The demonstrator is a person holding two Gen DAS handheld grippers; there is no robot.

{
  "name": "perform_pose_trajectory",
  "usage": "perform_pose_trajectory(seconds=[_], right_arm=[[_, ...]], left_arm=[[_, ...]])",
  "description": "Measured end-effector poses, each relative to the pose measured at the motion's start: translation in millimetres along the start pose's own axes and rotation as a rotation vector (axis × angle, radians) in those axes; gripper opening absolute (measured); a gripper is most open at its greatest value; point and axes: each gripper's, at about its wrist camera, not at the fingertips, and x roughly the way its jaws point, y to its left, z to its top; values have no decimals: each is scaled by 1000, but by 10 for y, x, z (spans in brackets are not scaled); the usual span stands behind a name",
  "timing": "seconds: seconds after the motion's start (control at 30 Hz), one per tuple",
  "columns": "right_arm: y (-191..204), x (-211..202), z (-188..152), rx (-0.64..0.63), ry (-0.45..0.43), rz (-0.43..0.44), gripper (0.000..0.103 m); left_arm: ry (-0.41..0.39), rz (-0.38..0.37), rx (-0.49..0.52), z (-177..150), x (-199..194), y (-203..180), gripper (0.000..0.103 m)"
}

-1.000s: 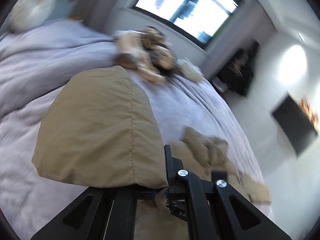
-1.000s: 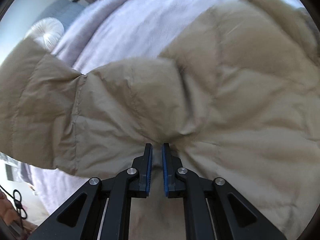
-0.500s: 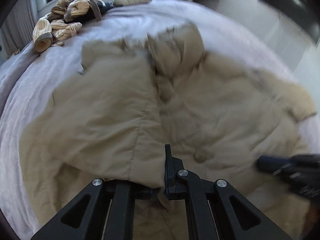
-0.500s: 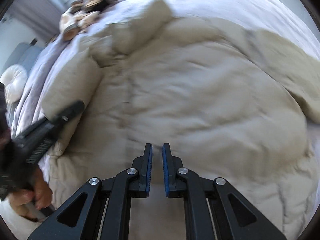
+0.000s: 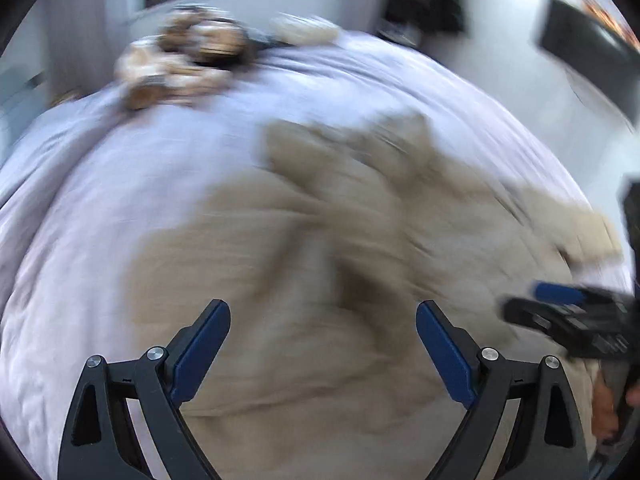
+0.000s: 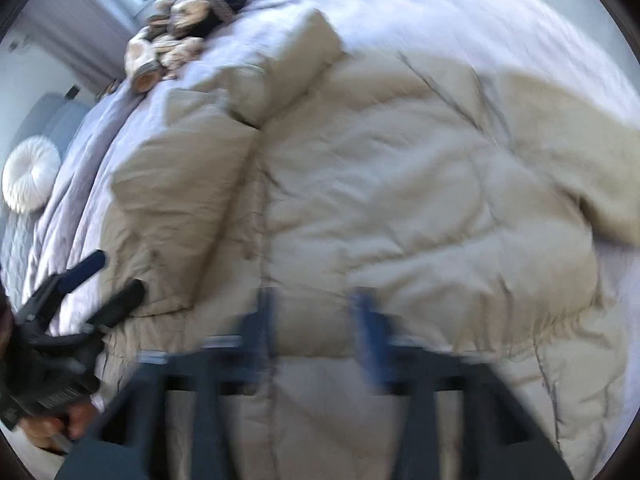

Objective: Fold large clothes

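Both tools opening, empty, above jacket (image 6: 400, 200) on bed (image 5: 120, 168).

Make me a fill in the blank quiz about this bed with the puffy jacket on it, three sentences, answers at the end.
1. The beige puffer jacket lies spread on the ____ bedspread.
2. The left gripper has ____ between its fingers.
3. Past the jacket, near the window, sits a heap of ____.

Answers: lilac; nothing; stuffed toys
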Motion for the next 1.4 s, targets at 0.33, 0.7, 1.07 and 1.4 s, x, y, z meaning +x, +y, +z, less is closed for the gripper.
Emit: perform_pose_trajectory(seconds=[0.33, 0.7, 1.07, 1.4], right_arm=[[1464, 477, 332, -413, -116, -151, 92], [726, 610, 560, -119, -122, -122, 7], [-70, 941, 356, 287, -26, 170, 21], [-110, 640, 712, 205, -93, 116, 55]], left_arm=[[186, -104, -656, -165, 766, 2031, 95], [11, -248, -509, -1, 669, 1582, 19], [64, 171, -394, 44, 631, 1630, 19], [94, 36, -279, -26, 502, 940, 19]])
